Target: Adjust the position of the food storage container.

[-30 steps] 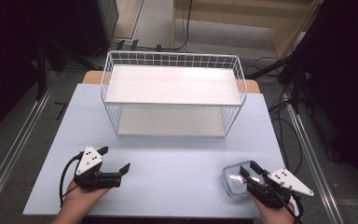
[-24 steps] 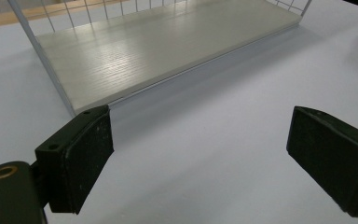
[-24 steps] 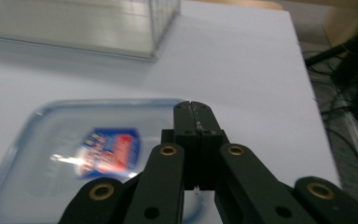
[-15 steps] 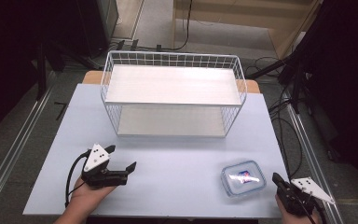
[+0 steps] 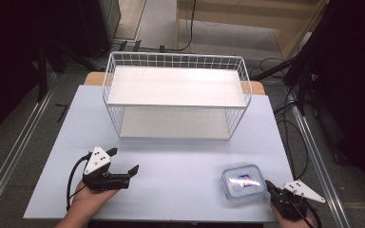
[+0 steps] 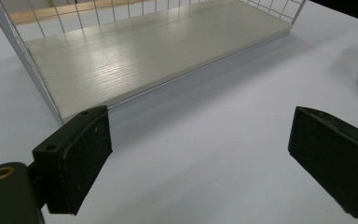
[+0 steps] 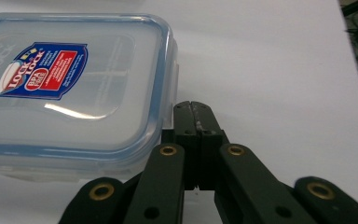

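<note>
A clear plastic container (image 5: 242,182) with a blue-rimmed lid and a red and blue label lies flat on the white table, near the front right. My right gripper (image 5: 267,184) sits low at the container's right near corner, shut, with nothing between its jaws. In the right gripper view the closed tips (image 7: 193,109) rest beside the container (image 7: 70,84), close to its lid edge. My left gripper (image 5: 122,160) is held at the front left, open and empty. In the left gripper view its wide-spread jaws (image 6: 200,158) point across bare table toward the rack's lower shelf (image 6: 144,51).
A white wire rack (image 5: 107,90) with two pale wooden shelves stands at the back middle of the table (image 5: 180,156). Cables and dark equipment lie on the floor beyond and to the right. The table's front edge is just below both hands.
The right gripper let go of the container, drew back toward the front right edge and shut its jaws. The container stays flat on the table. The left hand barely shifted.
</note>
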